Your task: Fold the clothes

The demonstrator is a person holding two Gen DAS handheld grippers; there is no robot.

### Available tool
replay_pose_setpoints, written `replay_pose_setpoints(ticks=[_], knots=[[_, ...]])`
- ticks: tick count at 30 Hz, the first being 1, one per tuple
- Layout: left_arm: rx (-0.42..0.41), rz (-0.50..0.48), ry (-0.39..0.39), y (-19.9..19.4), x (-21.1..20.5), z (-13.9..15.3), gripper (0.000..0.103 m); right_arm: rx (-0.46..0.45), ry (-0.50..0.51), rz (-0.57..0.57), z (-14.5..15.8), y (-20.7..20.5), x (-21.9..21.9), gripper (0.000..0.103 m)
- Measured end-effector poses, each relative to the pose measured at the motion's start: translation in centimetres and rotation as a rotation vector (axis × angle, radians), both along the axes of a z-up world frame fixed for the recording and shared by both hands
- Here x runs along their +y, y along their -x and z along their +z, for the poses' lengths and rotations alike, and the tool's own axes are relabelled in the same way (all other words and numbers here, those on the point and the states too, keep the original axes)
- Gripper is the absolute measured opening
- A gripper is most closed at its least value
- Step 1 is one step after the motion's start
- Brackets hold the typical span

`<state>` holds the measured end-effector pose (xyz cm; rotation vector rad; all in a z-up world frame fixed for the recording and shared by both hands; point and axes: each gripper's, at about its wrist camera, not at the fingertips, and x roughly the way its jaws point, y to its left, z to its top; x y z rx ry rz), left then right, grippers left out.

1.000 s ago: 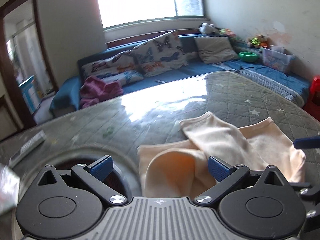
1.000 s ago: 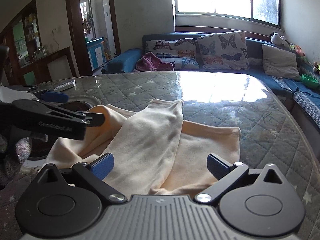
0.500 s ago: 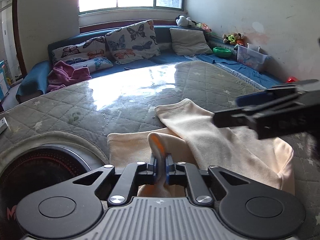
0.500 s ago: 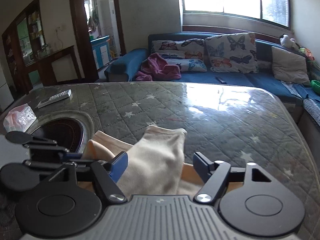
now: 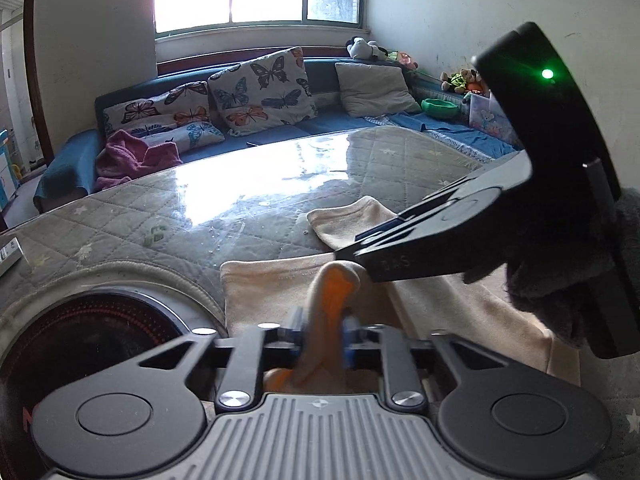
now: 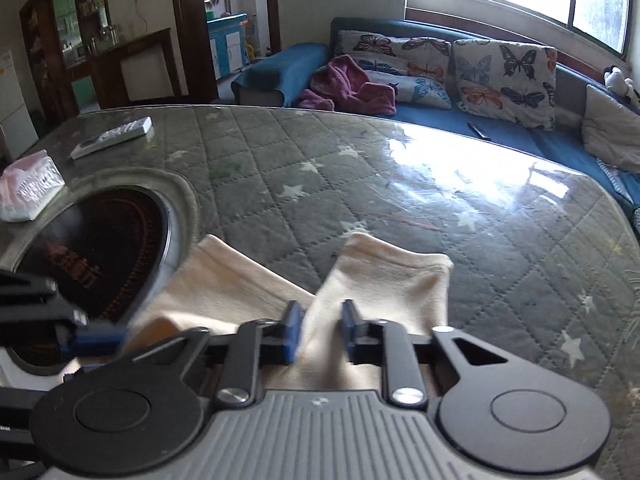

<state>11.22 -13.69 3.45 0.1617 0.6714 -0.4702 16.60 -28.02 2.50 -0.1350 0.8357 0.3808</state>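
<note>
Meanwhile, a cream garment (image 5: 280, 292) is seen spread on the quilted table (image 6: 360, 168), close to its near edge and just beside the round dark hob (image 6: 100, 248) set into the top. A raised fold of the cloth is caught between the blue pads of the left gripper (image 5: 322, 334), whose jaws are opening while the fabric is still pinched up between them. A second bunch of cloth, the base of a sleeve-like flap (image 6: 396, 268), lies between the pads of the right gripper (image 6: 320, 334); these jaws are closing, and a sliver of gap appears to remain on the right side. The flap's long axis is seen to run straight ahead of the right jaws, away from the near edge toward the table's middle, its cuff lying farthest out. By that layout the right gripper is judged the nearer to the flap, so any fold would be led from there. A remote (image 6: 112, 136) is left well apart near the far left corner.
</note>
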Motion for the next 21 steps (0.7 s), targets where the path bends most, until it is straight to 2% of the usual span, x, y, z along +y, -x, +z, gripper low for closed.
replay_pose_setpoints(ticks=[3,4,5,8,16,21], knots=[[-0.016,-0.017,-0.02,-0.5,-0.8,-0.3,0.045,-0.009,0.011,-0.004,0.2,0.4,-0.6,0.003],[-0.017,-0.019,-0.021,-0.7,-1.0,-0.5,0.035,-0.023,0.011,-0.01,0.4,0.7,-1.0,0.003],[-0.012,-0.015,-0.017,-0.9,-1.0,-0.6,0.018,-0.037,0.011,-0.016,0.7,1.1,-1.3,0.003],[-0.012,0.012,0.012,-0.9,-0.4,-0.6,0.007,-0.077,0.003,-0.041,1.6,2.4,-2.6,0.002],[-0.088,0.138,0.077,2.3,2.9,2.0,0.005,-0.207,-0.018,-0.163,5.3,8.5,-8.7,0.002],[-0.122,0.228,0.11,5.4,6.1,3.7,0.005,-0.246,-0.005,-0.251,6.4,12.4,-12.4,0.002]])
